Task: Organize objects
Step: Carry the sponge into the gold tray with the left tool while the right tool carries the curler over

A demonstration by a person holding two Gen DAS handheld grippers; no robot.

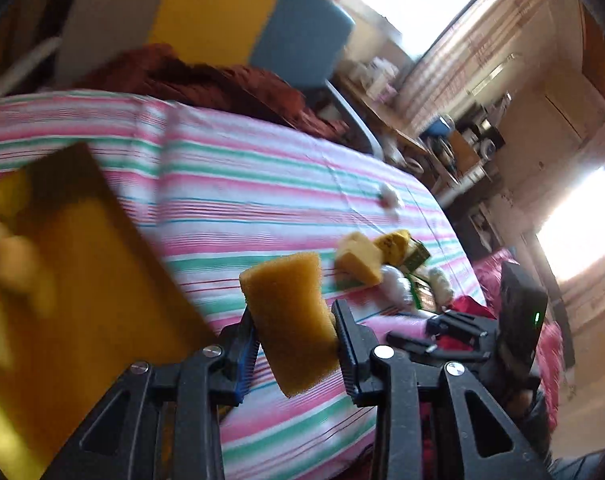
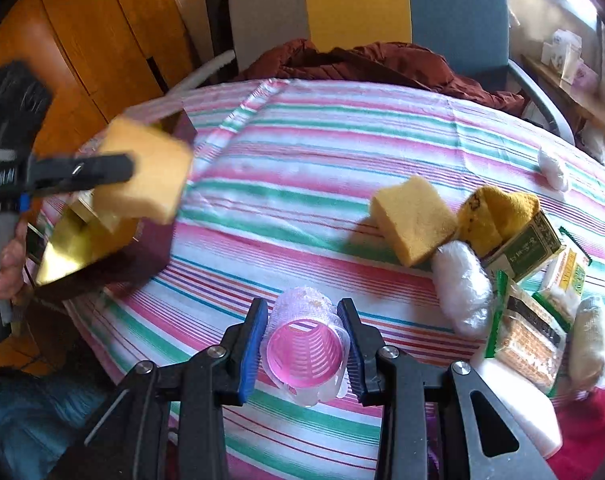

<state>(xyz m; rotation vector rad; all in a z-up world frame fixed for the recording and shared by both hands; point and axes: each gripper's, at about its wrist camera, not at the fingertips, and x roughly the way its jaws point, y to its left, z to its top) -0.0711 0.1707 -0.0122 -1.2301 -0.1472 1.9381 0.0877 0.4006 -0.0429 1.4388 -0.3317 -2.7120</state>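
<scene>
My left gripper is shut on a yellow sponge and holds it above the striped table, next to a gold-lined dark box. In the right wrist view that sponge hangs over the box at the left. My right gripper is shut on a pink hair roller above the table's near edge. A second yellow sponge lies on the cloth to the right.
A pile at the right holds a yellow knit item, a green carton, white wrapped bundles and snack packets. A white bundle lies further back. A chair with a dark red jacket stands behind the table.
</scene>
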